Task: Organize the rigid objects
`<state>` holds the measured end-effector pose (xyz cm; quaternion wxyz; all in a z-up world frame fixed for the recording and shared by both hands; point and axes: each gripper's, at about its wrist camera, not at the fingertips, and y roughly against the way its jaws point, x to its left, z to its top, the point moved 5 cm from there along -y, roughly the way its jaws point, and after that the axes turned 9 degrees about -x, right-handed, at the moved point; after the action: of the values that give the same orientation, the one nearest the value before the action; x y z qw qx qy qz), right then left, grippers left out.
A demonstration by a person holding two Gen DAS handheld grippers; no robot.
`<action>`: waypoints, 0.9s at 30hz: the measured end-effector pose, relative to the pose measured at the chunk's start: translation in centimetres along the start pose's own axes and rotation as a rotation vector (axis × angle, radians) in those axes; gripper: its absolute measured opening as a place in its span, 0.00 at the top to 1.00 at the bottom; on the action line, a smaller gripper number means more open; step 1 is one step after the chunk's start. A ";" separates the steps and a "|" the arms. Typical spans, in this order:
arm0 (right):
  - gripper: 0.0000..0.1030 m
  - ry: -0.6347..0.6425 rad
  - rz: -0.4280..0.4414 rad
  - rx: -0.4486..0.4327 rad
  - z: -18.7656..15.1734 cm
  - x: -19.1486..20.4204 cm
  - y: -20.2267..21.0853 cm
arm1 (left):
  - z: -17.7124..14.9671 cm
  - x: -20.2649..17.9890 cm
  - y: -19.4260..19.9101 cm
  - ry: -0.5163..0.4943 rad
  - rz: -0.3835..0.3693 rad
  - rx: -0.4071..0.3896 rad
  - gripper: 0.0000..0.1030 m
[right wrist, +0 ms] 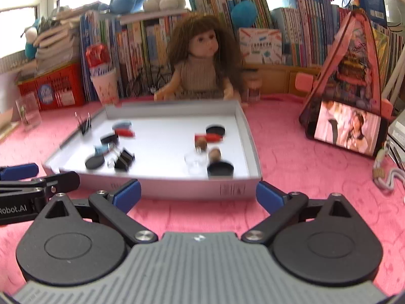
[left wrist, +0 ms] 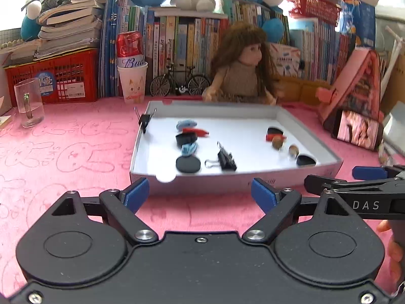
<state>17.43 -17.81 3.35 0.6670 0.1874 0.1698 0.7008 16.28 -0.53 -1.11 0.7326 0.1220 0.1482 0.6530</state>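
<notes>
Left hand-held gripper (left wrist: 200,192) and right hand-held gripper (right wrist: 198,193), both released and empty, hover over the pink desk (left wrist: 63,152) before the white tray (left wrist: 253,126). The tray holds a binder clip (left wrist: 226,160), black discs (left wrist: 188,164) and corks (left wrist: 277,142). Behind it sits a doll (left wrist: 243,76) against shelved books (left wrist: 177,38).

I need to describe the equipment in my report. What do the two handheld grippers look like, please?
Both are matte black with blue pads on the fingers. The left gripper has a smooth black body; white letters "Robot.AI" show on its side. The right gripper has a grey ribbed body; its side reads "DAS". Silver screws mark the joints. No cables or sleeves are visible.
</notes>
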 end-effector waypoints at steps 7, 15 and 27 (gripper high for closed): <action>0.01 -0.017 -0.025 0.057 -2.1 -0.4 -0.6 | -1.8 0.2 -0.9 -0.014 0.051 0.062 0.16; 0.00 -0.008 -0.021 0.089 -2.5 -0.2 -1.2 | -2.3 0.8 -2.0 -0.004 0.082 0.122 0.15; 0.00 0.017 -0.026 0.104 -2.5 0.9 -1.7 | -2.4 0.9 -2.6 -0.003 0.115 0.148 0.01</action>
<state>17.63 -16.84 0.41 0.6640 0.2134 0.2140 0.6839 17.91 0.03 -4.33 0.6831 0.1851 0.1877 0.6811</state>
